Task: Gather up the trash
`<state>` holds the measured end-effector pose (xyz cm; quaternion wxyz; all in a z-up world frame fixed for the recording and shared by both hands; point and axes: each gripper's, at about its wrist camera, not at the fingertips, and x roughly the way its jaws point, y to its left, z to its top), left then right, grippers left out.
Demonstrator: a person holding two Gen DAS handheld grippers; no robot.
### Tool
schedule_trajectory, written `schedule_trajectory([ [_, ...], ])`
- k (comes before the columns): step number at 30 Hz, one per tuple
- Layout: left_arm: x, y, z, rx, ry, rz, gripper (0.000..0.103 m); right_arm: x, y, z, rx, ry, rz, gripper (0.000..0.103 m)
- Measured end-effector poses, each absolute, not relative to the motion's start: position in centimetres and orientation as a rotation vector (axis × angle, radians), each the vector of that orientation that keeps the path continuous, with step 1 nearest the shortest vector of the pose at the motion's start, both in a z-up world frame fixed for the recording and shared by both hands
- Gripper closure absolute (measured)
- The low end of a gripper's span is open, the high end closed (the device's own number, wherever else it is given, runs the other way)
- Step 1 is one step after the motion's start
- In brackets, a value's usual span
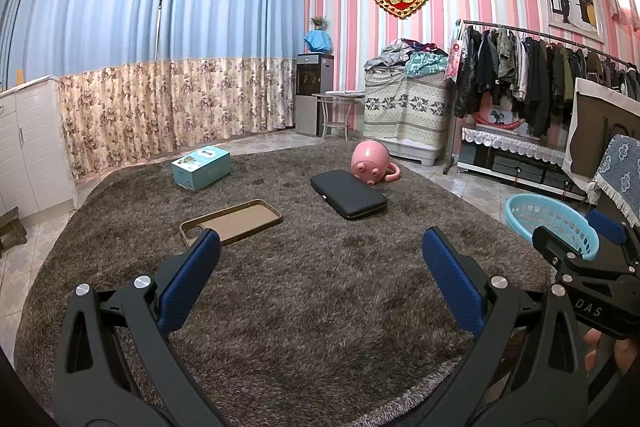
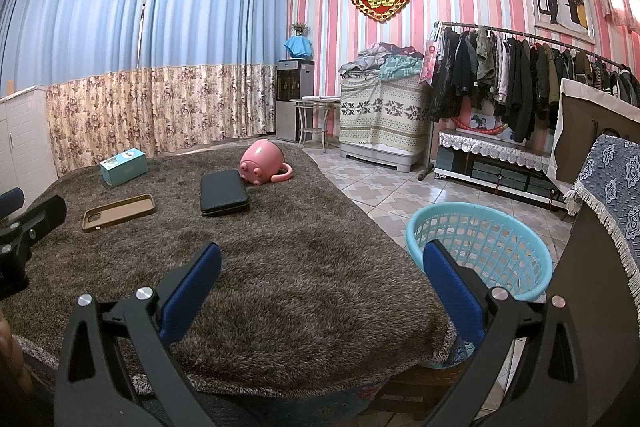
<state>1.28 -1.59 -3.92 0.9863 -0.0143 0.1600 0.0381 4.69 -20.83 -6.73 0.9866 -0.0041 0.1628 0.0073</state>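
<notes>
On a brown shaggy rug (image 1: pixel 304 287) lie a brown phone case (image 1: pixel 234 219), a black zip case (image 1: pixel 348 193), a pink pig-faced mug (image 1: pixel 370 161) on its side and a teal box (image 1: pixel 202 167). The same things show in the right wrist view: phone case (image 2: pixel 118 213), black case (image 2: pixel 224 193), mug (image 2: pixel 262 163), box (image 2: pixel 124 167). A light blue plastic basket (image 2: pixel 480 251) stands off the rug's right edge; it also shows in the left wrist view (image 1: pixel 552 223). My left gripper (image 1: pixel 320 271) is open and empty above the rug. My right gripper (image 2: pixel 320 279) is open and empty, its right finger beside the basket.
A white cabinet (image 1: pixel 28 147) stands at left, flowered curtains (image 1: pixel 180 103) behind. A water dispenser (image 1: pixel 314 93), small stool (image 1: pixel 340 111), covered pile (image 1: pixel 406 107) and clothes rack (image 1: pixel 528 75) line the far wall. A cloth-draped piece of furniture (image 2: pixel 608 187) is at right on the tiled floor (image 2: pixel 380 195).
</notes>
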Motion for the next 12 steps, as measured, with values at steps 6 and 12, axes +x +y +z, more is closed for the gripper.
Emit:
schedule_trajectory([
  [6,1.19,-1.63,-3.97,-0.031,0.324,0.073,0.005,4.67,-20.84,-6.74,-0.009,0.326,0.015,0.004],
  [12,1.18,-1.74,-3.98,-0.033,0.325,0.073,0.005,4.68,-20.83,-6.76,-0.009,0.326,0.015,0.004],
])
